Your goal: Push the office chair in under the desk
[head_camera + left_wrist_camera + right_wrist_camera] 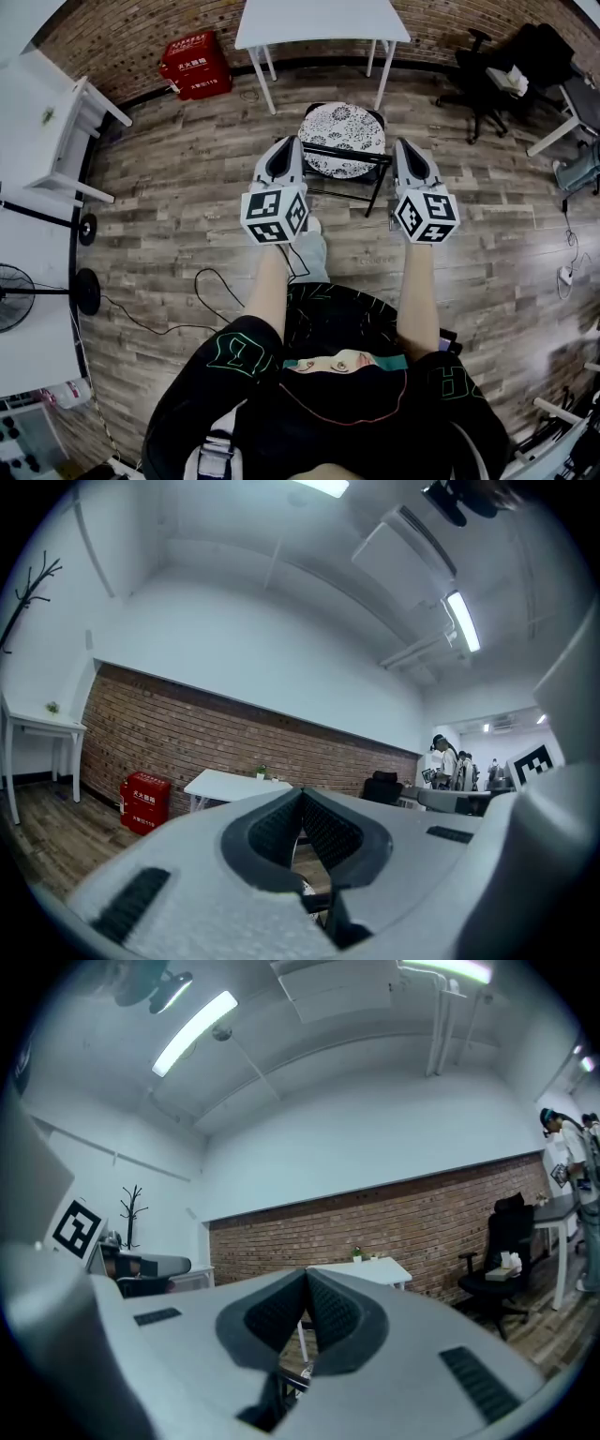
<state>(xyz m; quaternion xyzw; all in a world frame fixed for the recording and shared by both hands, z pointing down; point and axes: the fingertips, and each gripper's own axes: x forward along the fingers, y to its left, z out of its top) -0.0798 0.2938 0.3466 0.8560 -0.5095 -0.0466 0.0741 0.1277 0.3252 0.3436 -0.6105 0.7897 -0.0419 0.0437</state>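
The chair [342, 139] has a round patterned seat and a black frame. It stands on the wood floor just in front of the white desk [322, 21], its seat partly out from under the desk edge. My left gripper [285, 146] is by the left end of the chair's black back bar, jaws shut with nothing between them. By the bar's right end is my right gripper [405, 148], also shut and empty. Whether either touches the bar I cannot tell. The left gripper [302, 794] and the right gripper [307, 1279] each point toward the desk [234, 785] [361, 1269].
A red box [196, 64] sits by the brick wall at the back left. A black office chair [487, 80] stands at the back right. White tables [37, 122] and a fan [14, 295] line the left side. A black cable [202, 281] trails over the floor.
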